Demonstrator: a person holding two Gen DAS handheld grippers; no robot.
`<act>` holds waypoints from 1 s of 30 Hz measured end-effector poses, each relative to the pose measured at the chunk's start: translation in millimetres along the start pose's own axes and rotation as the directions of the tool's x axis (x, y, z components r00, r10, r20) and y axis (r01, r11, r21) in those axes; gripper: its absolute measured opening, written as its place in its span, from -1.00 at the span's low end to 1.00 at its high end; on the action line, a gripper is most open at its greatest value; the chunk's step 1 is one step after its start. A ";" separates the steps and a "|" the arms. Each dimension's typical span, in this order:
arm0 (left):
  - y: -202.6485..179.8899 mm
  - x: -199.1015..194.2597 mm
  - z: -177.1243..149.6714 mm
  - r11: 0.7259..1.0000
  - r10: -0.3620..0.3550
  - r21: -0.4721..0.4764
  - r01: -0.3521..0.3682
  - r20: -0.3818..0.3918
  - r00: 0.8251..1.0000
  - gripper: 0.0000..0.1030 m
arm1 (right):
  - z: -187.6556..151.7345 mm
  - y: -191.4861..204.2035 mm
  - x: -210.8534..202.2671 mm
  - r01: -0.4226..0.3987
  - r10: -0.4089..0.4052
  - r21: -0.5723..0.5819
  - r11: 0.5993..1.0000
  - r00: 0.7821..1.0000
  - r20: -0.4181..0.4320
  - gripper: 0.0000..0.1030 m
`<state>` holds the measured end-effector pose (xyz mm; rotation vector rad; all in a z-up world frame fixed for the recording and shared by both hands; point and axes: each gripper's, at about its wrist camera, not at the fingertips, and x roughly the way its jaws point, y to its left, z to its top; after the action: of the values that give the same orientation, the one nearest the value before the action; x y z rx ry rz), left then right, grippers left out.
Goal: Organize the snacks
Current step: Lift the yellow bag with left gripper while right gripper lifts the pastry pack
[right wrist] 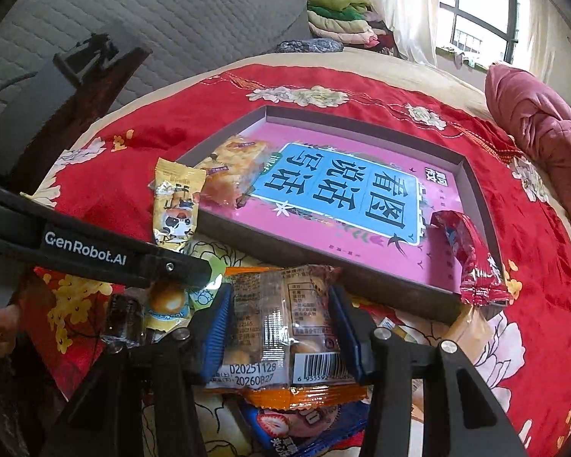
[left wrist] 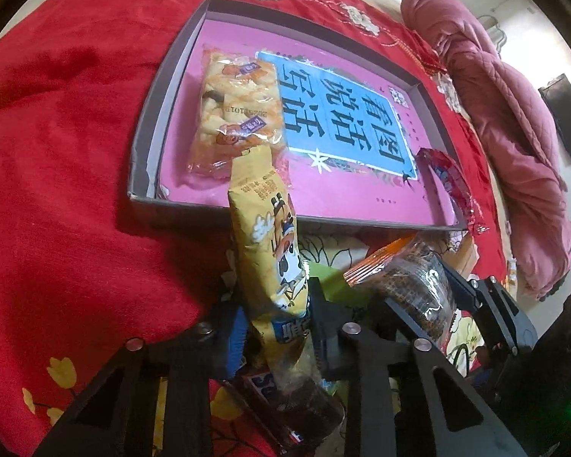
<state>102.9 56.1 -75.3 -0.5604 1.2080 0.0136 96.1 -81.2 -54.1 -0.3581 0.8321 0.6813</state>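
Observation:
A shallow grey box [left wrist: 160, 114] [right wrist: 476, 186] with a pink and blue printed floor lies on the red bed cover. An orange clear-wrapped snack [left wrist: 240, 114] [right wrist: 232, 163] lies in its left part. A red packet [left wrist: 453, 186] [right wrist: 472, 259] leans on its near right corner. My left gripper [left wrist: 276, 312] is shut on a yellow cartoon snack packet [left wrist: 270, 236] [right wrist: 175, 205], held upright at the box's near edge. My right gripper [right wrist: 281, 327] is shut on a clear orange-edged snack packet [right wrist: 281, 323] [left wrist: 411, 278], just short of the box.
More snack packets lie under the grippers: a blue strawberry one [right wrist: 293, 430] and a dark bar [left wrist: 285, 403]. A pink quilt [left wrist: 514, 122] [right wrist: 544, 141] is heaped at the right. A grey padded headboard [right wrist: 171, 19] and a window [right wrist: 479, 11] stand beyond.

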 end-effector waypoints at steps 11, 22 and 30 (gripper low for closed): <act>-1.9 -15.9 -0.4 1.000 -0.012 0.015 0.012 0.037 0.999 -0.50 | 0.8 -6.9 -5.6 -0.029 0.028 0.049 0.998 0.999 0.021 -0.03; 1.3 -35.7 1.5 1.000 -0.014 0.011 0.013 0.083 0.996 -0.50 | 2.8 -13.7 -13.5 -0.047 0.043 0.086 0.995 0.998 0.055 -0.03; 3.9 -45.2 1.8 1.000 -0.015 0.000 0.015 0.102 0.995 -0.50 | 4.1 -20.0 -20.7 -0.052 0.042 0.118 0.992 0.996 0.085 -0.03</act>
<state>86.6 73.0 -36.5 -0.5628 1.1042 0.0294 102.0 -102.2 -34.9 -0.2009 0.8012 0.6815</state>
